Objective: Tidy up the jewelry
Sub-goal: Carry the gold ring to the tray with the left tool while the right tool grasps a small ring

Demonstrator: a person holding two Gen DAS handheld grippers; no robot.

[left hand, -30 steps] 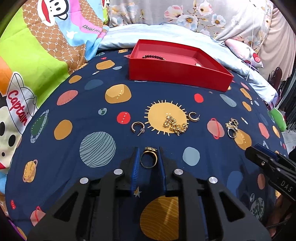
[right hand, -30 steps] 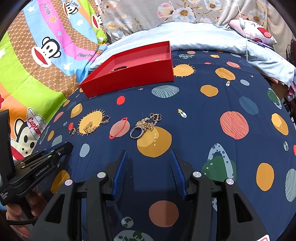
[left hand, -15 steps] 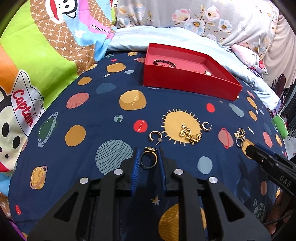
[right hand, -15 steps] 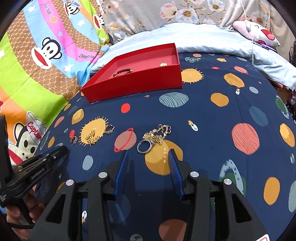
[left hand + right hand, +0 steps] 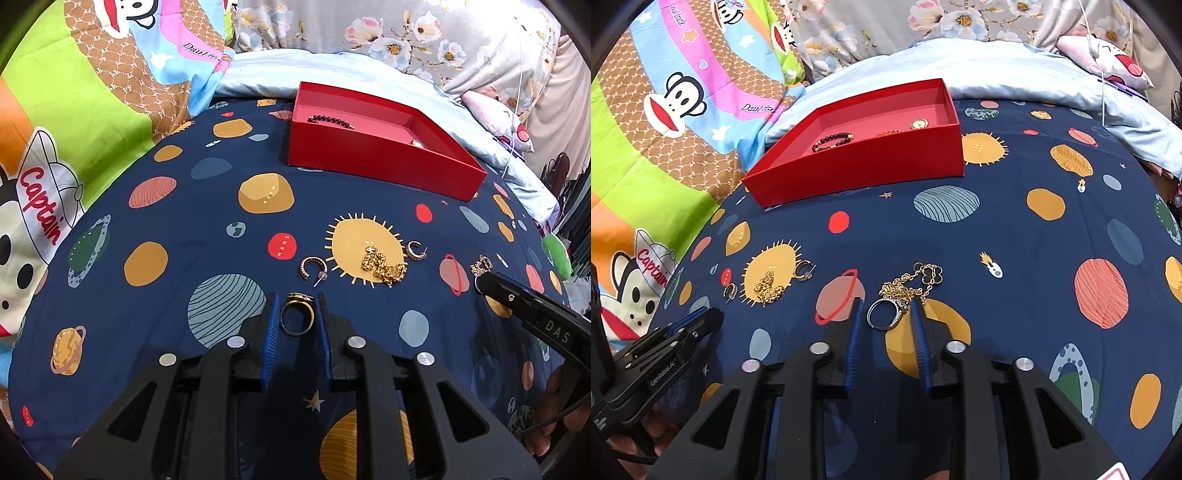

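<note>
Inside red tray point(image 5: 857, 166): beaded bracelet point(image 5: 833, 141).

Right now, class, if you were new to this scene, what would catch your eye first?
The open red cardboard box at the far side of the planet-print navy bedspread, a dark beaded bracelet inside. Nearer, the left gripper pinches a gold ring, while the right gripper closes around a silver ring.
</note>
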